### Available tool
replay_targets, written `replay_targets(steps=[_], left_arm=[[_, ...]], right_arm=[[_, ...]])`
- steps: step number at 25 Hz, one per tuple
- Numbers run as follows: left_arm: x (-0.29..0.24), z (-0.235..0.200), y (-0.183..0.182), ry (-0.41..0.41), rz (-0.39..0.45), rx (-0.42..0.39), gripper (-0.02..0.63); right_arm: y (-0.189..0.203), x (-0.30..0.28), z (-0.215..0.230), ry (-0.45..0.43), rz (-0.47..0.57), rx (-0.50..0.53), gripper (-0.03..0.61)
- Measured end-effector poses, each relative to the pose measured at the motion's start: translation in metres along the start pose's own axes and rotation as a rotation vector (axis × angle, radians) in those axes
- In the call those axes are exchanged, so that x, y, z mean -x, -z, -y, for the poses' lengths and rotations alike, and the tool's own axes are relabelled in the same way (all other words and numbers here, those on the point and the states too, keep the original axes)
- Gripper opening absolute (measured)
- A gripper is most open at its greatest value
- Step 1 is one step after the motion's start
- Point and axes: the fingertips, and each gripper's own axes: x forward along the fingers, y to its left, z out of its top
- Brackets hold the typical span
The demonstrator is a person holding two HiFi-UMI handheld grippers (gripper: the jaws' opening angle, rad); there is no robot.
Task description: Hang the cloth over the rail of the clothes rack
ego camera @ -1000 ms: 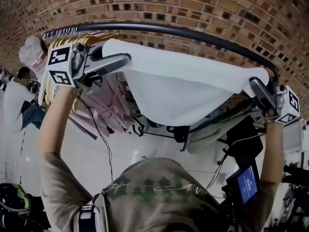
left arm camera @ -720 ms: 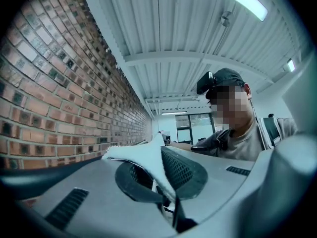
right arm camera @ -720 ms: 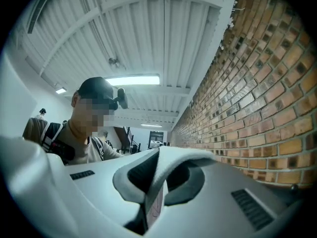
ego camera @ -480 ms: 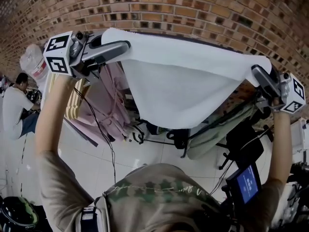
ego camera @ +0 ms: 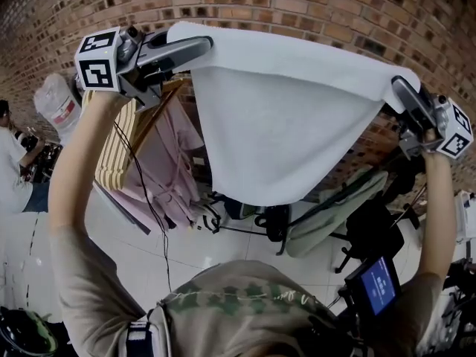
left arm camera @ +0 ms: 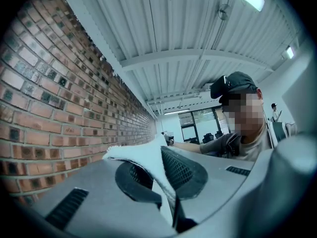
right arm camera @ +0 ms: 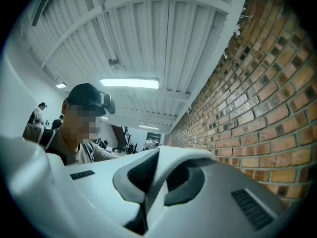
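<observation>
Since the cloth (ego camera: 282, 125) looks light and floppy, I'm keeping the left gripper (ego camera: 202, 45) and right gripper (ego camera: 399, 89) jaws clamped on its top corners, with the middle sagging.

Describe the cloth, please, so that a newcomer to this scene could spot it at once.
Start at the brick wall across the top of the head view. Before it, the left gripper and right gripper each pinch an upper corner of the cloth, which sags between them. It is plain white, unlike the pink garments and striped garment lower left.
</observation>
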Motion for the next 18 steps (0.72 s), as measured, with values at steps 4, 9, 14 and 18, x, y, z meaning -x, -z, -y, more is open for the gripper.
replay_targets(steps=[4,9,14,18], left_arm=[[0.000,-0.011,-0.022,-0.017,0.003,-0.031,0.017],[-0.004,-0.023,-0.038,-0.018,0.010,-0.057,0.017],[-0.006,-0.041,-0.055,-0.039,-0.004,-0.079,0.017],[-0.012,-0.059,-0.064,-0.064,-0.015,-0.090,0.017]], right_arm=[[-0.021,-0.008,0.012,-0.002,0.005,0.035,0.016],[-0.033,-0.008,0.021,0.003,0.001,0.063,0.016],[-0.039,-0.007,0.037,0.014,0.012,0.063,0.016],[-0.042,-0.007,0.050,0.021,0.022,0.060,0.015]])
